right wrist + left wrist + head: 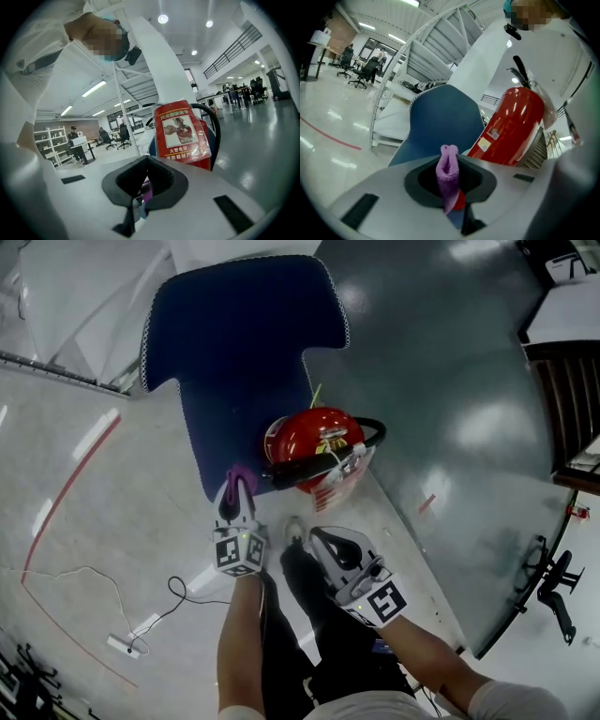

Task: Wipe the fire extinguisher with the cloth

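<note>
scene: blue chair, fire extinguisher upright just beside it | step: likely approach; lay cloth flat on the red body, wipe downward, avoid snagging the hose | right gripper: jaws together, seemingly empty, could steady the top | left gripper: clamped on folded purple cloth, not yet touching

The left forearm and right forearm reach forward and down, side by side. The left tool clamps the cloth. The right tool has its jaws together, empty.
</note>
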Action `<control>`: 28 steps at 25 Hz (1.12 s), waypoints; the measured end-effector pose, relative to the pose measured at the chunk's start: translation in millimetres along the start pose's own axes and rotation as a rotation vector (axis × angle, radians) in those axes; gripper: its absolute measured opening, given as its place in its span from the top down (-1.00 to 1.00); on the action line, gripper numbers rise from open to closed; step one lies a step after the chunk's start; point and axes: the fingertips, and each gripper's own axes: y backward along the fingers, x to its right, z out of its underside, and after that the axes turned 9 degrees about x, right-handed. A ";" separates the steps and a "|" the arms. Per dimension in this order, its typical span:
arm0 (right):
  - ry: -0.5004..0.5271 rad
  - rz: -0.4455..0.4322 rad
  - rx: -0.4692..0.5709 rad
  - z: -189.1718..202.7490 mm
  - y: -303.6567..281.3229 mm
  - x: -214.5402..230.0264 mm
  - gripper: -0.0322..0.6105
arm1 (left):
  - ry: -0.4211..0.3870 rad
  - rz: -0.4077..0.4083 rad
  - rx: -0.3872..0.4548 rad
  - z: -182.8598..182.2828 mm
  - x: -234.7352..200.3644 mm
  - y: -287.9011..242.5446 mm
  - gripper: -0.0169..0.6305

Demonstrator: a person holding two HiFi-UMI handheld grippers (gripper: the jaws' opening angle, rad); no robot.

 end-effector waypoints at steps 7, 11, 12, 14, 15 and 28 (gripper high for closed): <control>-0.026 0.009 -0.054 19.6 13.4 7.5 0.86 | 0.053 -0.009 -0.024 50.3 -5.2 -40.6 0.79; -0.038 0.012 -0.073 31.8 15.1 13.4 0.86 | 0.086 -0.008 -0.013 64.1 -8.2 -57.0 0.79; -0.040 0.012 -0.078 34.7 16.1 14.5 0.86 | 0.094 0.006 -0.015 67.3 -5.6 -59.8 0.79; -0.043 0.012 -0.088 37.9 18.3 15.2 0.86 | 0.109 0.039 -0.022 71.8 1.6 -62.1 0.79; -0.045 0.012 -0.091 38.2 19.6 15.3 0.86 | 0.117 0.055 -0.025 73.2 5.3 -62.6 0.79; -0.003 0.044 -0.086 22.5 23.0 12.4 0.86 | 0.200 0.136 0.043 27.8 43.0 -49.2 0.80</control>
